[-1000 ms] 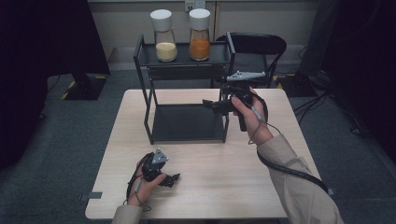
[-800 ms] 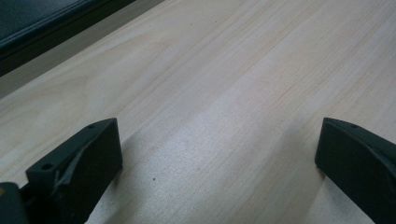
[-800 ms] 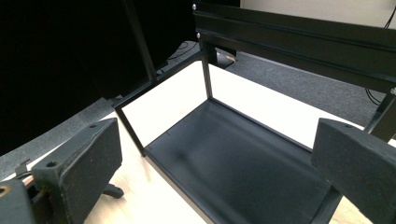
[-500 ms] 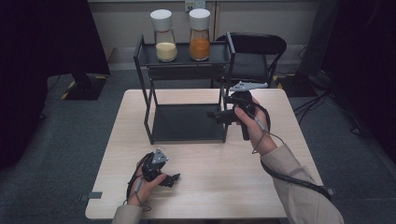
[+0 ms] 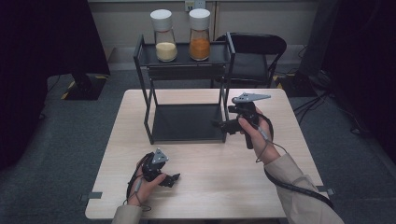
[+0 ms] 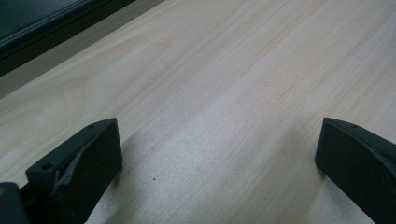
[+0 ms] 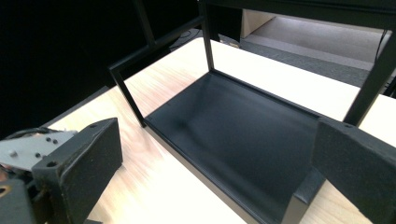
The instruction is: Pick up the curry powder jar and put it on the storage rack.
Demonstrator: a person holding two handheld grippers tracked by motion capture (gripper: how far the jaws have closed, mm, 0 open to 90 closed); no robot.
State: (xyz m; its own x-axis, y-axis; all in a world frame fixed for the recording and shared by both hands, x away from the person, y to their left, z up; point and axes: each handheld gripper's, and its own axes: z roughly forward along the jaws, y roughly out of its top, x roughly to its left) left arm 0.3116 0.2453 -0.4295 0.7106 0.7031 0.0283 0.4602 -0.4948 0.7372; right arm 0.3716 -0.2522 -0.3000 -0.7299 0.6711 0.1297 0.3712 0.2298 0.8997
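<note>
Resting low on the near left part of the bench, the left tool lies in the person's left hand, its grey three-cornered plate tipped upward. In the left gripper view its two black jaws stand wide apart with bare pale wood between them, and nothing is gripped; a dark edge of the rack crosses the top left corner of that view.

Toward the middle of the bench stands a black metal rack with two levels. Its lower tray sits on the bench and is bare. Its upper shelf carries two glass jars with white lids: the jar of pale grains on the left and the jar of orange powder just beside it on the right, close together, both upright.

Right of the rack, the right tool is held above the bench in the person's right hand, just beside the rack's front right leg and pointing in toward the lower tray. In the right gripper view its jaws are spread wide, holding nothing, and the lower tray lies straight ahead between them. Behind the bench, beyond the rack, a black chair stands on the grey floor.
</note>
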